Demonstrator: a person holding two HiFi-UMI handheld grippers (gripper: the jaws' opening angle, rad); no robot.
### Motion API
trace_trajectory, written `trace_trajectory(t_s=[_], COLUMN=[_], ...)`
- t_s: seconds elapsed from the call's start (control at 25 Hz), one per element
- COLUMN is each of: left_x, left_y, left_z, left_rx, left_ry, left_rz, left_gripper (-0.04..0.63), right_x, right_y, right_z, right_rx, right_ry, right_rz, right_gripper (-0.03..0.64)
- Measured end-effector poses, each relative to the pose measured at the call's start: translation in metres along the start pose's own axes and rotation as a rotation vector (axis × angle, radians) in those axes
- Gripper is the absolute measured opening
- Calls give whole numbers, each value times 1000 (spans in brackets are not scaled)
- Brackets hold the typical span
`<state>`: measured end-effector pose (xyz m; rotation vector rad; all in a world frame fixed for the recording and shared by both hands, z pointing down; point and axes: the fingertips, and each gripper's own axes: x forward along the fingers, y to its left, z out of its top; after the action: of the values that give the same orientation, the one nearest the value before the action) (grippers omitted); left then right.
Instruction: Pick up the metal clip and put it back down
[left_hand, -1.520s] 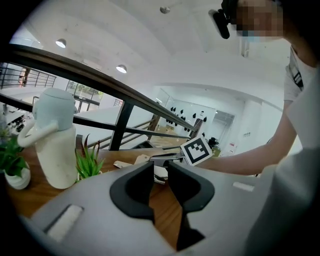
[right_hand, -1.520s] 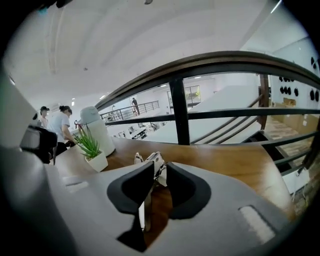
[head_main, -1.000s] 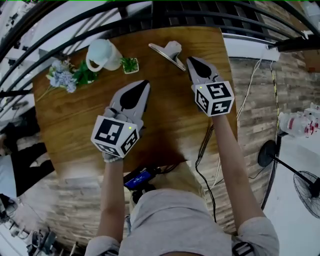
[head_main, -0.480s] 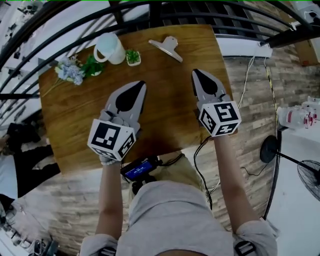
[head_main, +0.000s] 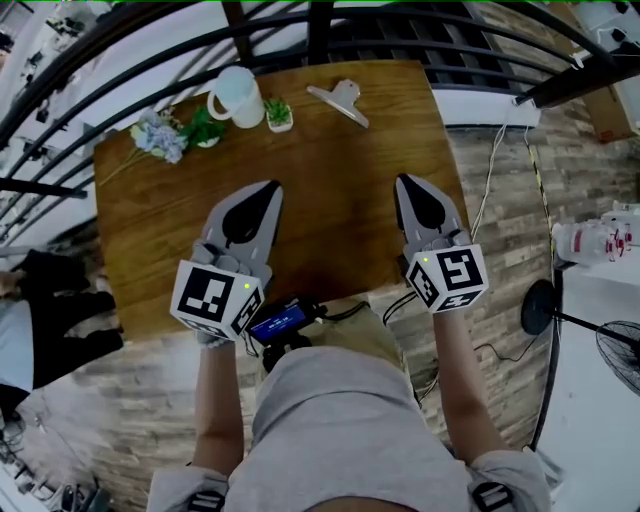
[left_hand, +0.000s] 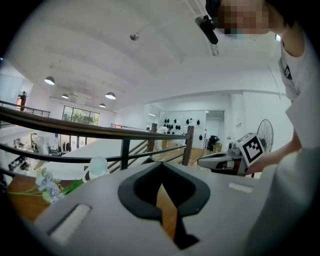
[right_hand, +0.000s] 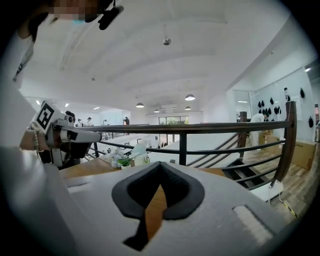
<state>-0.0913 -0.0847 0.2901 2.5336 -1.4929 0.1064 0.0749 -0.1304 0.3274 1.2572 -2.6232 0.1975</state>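
Observation:
The metal clip (head_main: 340, 100) lies on the wooden table (head_main: 330, 190) near its far edge, right of centre, with nothing touching it. My left gripper (head_main: 268, 186) hovers over the near left part of the table, shut and empty. My right gripper (head_main: 405, 181) hovers over the near right part, also shut and empty, well short of the clip. In the left gripper view the jaws (left_hand: 161, 170) meet at their tips, and the right gripper (left_hand: 225, 160) shows beside them. In the right gripper view the jaws (right_hand: 160, 170) are closed too. Neither gripper view shows the clip.
A white mug (head_main: 237, 97), a small potted plant (head_main: 279, 113) and a bunch of pale flowers (head_main: 160, 135) stand along the table's far left. A black railing (head_main: 300, 40) runs behind the table. A standing fan (head_main: 612, 365) is on the floor at right.
Both grippers have drawn back toward the person and risen, away from the clip. The clip stays where it lay near the far edge.

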Motion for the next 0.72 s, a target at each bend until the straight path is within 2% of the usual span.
trace_trajectory(t_s=[0.2, 0.4, 0.72], left_x=[-22, -40, -51], left_y=[3, -1, -14], left_z=[4, 2, 1], left_rx=[-11, 20, 26], left_ry=[-18, 0, -4], left_rz=[40, 61, 54], left_gripper=[12, 12, 12], right_x=[-28, -45, -54], right_y=[10, 24, 35], right_z=[14, 21, 23], right_rx=[-11, -43, -35], right_ry=[-28, -37, -57], right_rz=[-6, 1, 11], right_gripper=[-5, -5, -5])
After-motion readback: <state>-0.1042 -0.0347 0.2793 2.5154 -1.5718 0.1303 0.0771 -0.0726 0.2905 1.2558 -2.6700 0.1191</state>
